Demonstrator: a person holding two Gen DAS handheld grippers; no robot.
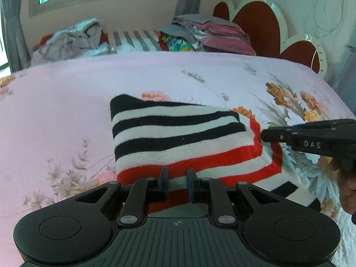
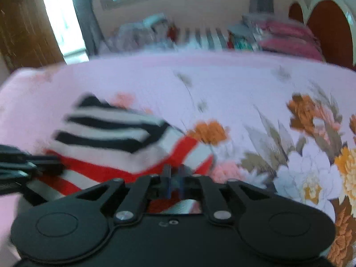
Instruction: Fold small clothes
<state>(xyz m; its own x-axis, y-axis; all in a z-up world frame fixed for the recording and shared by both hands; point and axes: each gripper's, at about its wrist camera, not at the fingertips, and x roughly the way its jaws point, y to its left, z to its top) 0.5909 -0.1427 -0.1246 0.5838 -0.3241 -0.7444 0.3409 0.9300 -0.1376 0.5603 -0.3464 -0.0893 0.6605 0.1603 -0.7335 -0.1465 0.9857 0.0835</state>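
A folded striped knit garment [image 1: 178, 138], banded black and white on top with red and white bands along its near and right edges, lies on a pink floral bedsheet [image 1: 66, 93] directly ahead of the left gripper [image 1: 177, 179]. That gripper's fingers stand slightly apart, with the garment's near red edge between and under them; whether they pinch the cloth is unclear. The right gripper [image 1: 263, 136] reaches in from the right side, its tip touching the garment's right red edge. In the blurred right wrist view, its fingers [image 2: 167, 178] sit close together over the red stripe; I cannot tell whether they grip the fabric. Beyond the garment, past the sheet's far edge, lie a rumpled clothes pile [image 1: 73, 40] and stacked folded clothes [image 1: 213, 33].
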